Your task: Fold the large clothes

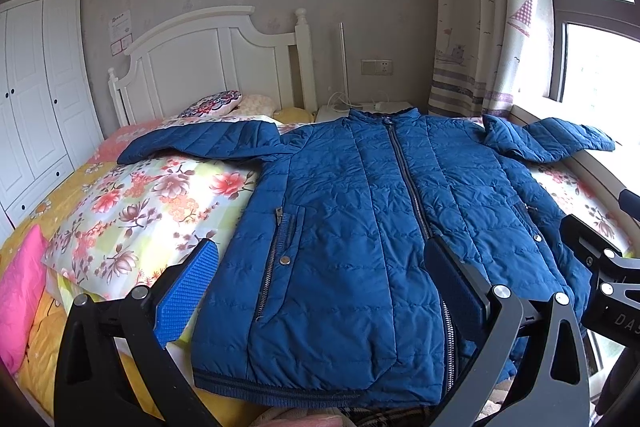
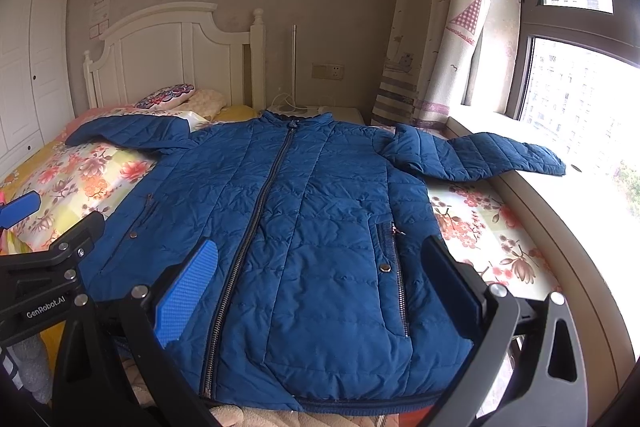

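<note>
Bedroom scene with a white-framed bed (image 1: 208, 51) covered by a floral quilt (image 1: 160, 203). A blue quilted zip-front jacket (image 1: 360, 227) is laid flat, front up, on the quilt, collar toward the headboard and hem nearest the grippers; its long axis runs away from both cameras. The sleeves are spread sideways, the right sleeve (image 2: 500, 155) reaching onto the pale windowsill (image 2: 580, 211). The left gripper (image 1: 320, 287) and right gripper (image 2: 320, 287) are held above the hem, jaws spread wide and empty, each over its own half. Open quilt is seen on the left side; on the right, room is judged tighter, bounded by the sill.
</note>
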Demonstrator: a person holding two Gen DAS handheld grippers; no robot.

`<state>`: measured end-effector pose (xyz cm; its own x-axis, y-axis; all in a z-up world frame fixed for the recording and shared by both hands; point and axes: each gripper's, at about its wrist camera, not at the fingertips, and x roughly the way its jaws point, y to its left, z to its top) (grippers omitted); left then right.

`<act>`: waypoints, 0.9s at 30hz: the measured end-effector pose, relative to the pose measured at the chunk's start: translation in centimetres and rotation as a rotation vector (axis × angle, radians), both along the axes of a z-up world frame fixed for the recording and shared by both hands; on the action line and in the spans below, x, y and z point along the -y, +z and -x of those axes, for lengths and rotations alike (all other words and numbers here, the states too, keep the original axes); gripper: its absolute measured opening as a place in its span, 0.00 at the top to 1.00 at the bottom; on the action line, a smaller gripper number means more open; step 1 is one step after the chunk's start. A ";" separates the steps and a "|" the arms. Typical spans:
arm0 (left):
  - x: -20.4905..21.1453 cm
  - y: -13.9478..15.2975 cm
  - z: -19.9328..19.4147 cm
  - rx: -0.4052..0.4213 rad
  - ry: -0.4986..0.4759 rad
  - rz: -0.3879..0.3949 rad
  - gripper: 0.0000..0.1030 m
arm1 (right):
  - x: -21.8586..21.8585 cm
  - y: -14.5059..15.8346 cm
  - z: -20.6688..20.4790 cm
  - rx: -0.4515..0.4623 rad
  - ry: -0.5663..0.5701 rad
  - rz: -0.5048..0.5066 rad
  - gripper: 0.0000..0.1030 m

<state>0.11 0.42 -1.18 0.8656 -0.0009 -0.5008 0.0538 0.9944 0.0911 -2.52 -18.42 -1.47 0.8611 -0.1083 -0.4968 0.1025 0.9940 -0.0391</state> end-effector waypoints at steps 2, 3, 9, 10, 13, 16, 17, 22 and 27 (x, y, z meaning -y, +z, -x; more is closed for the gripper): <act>0.0 -0.1 0.0 -0.002 0.001 0.003 0.04 | 0.0 0.0 0.0 -0.002 0.000 0.000 0.02; -0.1 0.0 0.0 -0.004 0.001 0.004 0.04 | 0.0 0.0 0.0 -0.003 0.000 0.000 0.02; -0.2 0.1 -0.1 -0.010 0.002 0.007 0.04 | -0.1 0.0 -0.1 -0.011 0.006 -0.002 0.02; -0.2 0.1 -0.1 -0.010 0.002 0.007 0.04 | -0.1 -0.1 -0.1 -0.013 0.007 -0.003 0.02; -0.3 0.1 -0.1 -0.011 0.001 0.008 0.04 | -0.1 -0.1 -0.2 -0.017 0.009 -0.005 0.02; -0.4 0.1 -0.1 -0.010 0.002 0.009 0.04 | -0.2 -0.2 -0.2 -0.018 0.012 -0.003 0.02; -0.4 0.1 -0.1 -0.009 0.002 0.010 0.04 | -0.2 -0.1 -0.1 -0.017 0.012 -0.004 0.02; -0.5 0.1 -0.1 -0.011 0.001 0.010 0.04 | -0.2 -0.1 -0.2 -0.019 0.013 -0.006 0.02; -0.5 0.1 -0.1 -0.010 0.002 0.010 0.04 | -0.2 -0.2 -0.1 -0.018 0.013 -0.005 0.02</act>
<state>0.26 0.88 -1.07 0.8607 -0.0042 -0.5092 0.0525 0.9954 0.0805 -2.39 -18.20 -1.62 0.8533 -0.0946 -0.5128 0.0887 0.9954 -0.0361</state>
